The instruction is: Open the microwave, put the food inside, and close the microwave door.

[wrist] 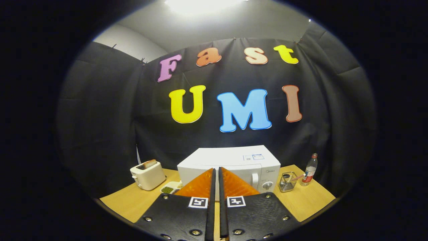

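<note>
A pale wooden surface [302,201] stands inside a booth hung with black cloth, under a bright ceiling light. Nearest, the gripper [216,174] is closed on nothing, its fingers side by side with only a slit between, aimed at the appliance ahead, probably lined up to approach its door. Just left of the fingers lies a small white tray of green food [169,189], within easy reach. Beyond them sits the white boxy microwave [230,160], door shut, handle and dial at its right. Left is a cream toaster holding bread [147,174]; right, a wire mesh holder [287,181] and clear red-capped bottle [309,170].
</note>
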Action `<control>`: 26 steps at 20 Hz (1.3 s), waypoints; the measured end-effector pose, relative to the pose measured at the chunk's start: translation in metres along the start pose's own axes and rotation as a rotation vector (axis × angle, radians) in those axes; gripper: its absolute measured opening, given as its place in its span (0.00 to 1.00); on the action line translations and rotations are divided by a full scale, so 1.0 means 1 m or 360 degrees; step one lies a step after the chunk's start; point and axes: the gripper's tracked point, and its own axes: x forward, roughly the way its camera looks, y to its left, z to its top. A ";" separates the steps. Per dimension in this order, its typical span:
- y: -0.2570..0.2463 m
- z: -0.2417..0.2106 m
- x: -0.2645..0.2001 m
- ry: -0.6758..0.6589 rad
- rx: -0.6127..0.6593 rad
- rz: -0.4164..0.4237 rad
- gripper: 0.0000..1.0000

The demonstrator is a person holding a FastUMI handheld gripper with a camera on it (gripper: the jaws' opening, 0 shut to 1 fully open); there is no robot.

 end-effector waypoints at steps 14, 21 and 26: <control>0.034 0.061 -0.043 -0.0110 -0.0043 -0.0022 0.96; 0.029 0.053 -0.039 -0.0096 -0.0076 -0.0055 0.96; 0.024 0.031 -0.029 0.0010 -0.0037 -0.0032 0.96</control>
